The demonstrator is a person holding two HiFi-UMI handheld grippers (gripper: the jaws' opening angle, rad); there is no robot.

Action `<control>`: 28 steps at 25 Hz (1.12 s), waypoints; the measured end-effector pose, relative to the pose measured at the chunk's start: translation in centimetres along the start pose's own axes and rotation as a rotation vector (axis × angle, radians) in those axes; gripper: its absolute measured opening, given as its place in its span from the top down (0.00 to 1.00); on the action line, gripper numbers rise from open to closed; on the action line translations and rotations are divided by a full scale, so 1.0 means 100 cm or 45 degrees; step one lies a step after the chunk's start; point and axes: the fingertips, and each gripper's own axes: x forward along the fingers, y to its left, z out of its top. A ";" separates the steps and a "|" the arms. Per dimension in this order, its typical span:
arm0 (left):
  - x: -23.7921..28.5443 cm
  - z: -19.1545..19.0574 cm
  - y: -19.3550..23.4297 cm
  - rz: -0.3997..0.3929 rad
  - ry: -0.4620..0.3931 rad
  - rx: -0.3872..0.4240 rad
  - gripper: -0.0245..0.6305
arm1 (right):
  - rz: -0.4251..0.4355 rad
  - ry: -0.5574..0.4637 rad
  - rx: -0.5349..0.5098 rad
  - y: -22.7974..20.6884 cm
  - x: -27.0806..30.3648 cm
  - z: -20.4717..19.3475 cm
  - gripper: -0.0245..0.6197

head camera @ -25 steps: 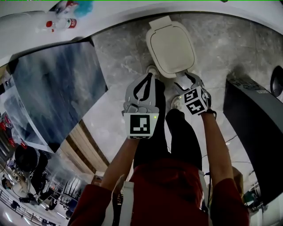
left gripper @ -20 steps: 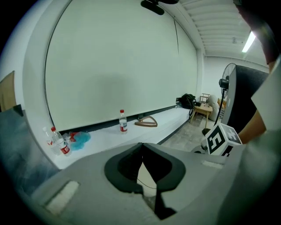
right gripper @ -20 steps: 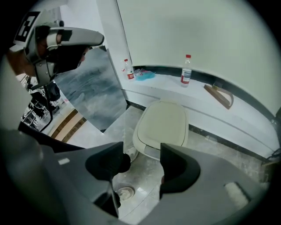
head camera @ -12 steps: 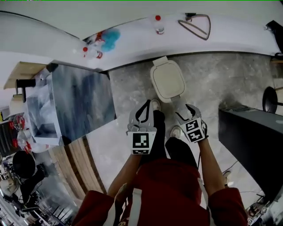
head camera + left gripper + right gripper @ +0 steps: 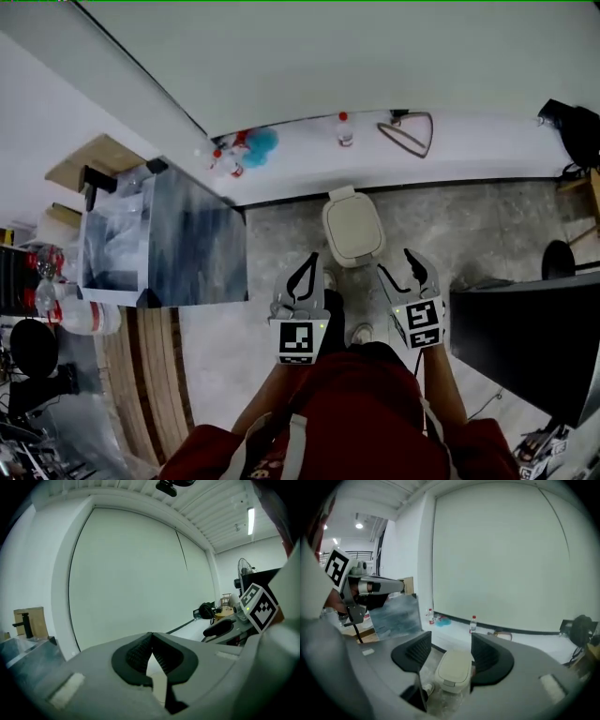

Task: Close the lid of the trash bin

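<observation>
The left gripper has its jaws pressed together at the tips and holds nothing. The right gripper has its jaws apart and empty, with the trash bin framed between them but well beyond. The beige bin stands on the grey stone floor, beyond both grippers and close to the far wall. Its lid appears to lie flat and shut. On that reading, the only step left is a check. If the lid is not seated, press straight down on its near edge with the closed left tips, gently, so the light bin neither tips nor slides.
</observation>
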 end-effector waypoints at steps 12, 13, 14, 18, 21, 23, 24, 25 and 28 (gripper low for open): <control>-0.068 0.134 0.021 0.185 -0.339 0.052 0.97 | -0.157 -0.557 -0.146 -0.023 -0.117 0.171 0.55; -0.073 0.142 0.022 0.197 -0.359 0.061 0.97 | -0.161 -0.595 -0.147 -0.024 -0.126 0.181 0.55; -0.077 0.149 0.022 0.206 -0.377 0.073 0.97 | -0.161 -0.628 -0.149 -0.024 -0.133 0.190 0.55; -0.091 0.173 0.027 0.239 -0.443 0.102 0.97 | -0.205 -0.715 -0.222 -0.025 -0.156 0.220 0.55; -0.099 0.180 0.031 0.262 -0.464 0.113 0.97 | -0.253 -0.750 -0.240 -0.028 -0.166 0.228 0.55; -0.101 0.181 0.033 0.270 -0.473 0.117 0.97 | -0.269 -0.754 -0.239 -0.030 -0.167 0.228 0.55; -0.101 0.181 0.034 0.270 -0.475 0.115 0.97 | -0.275 -0.754 -0.240 -0.030 -0.166 0.228 0.55; -0.100 0.181 0.034 0.265 -0.474 0.113 0.97 | -0.280 -0.753 -0.239 -0.030 -0.165 0.227 0.55; -0.095 0.179 0.031 0.234 -0.467 0.120 0.97 | -0.284 -0.758 -0.242 -0.030 -0.162 0.229 0.55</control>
